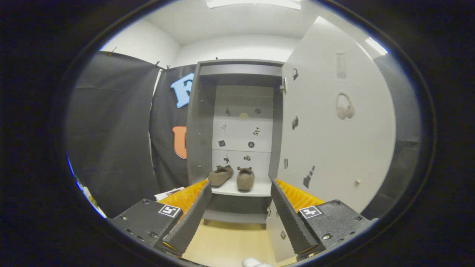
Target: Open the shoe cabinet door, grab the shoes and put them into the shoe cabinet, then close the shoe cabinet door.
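the gripper (240, 196), fingers spread and empty, faces the shoe cabinet (237, 70) where both shoes (232, 177) sit on its shelf; best now to reach right and swing the open door (334, 133) steadily shut.

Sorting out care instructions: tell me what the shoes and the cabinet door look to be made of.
Shoes: probably suede or felt-like fabric, brown, matte and soft-looking, without shine. Cabinet door: likely painted or laminated board, pale, flat and smooth, with a faint sheen. The gripper is open, empty, fingers spread before the cabinet.
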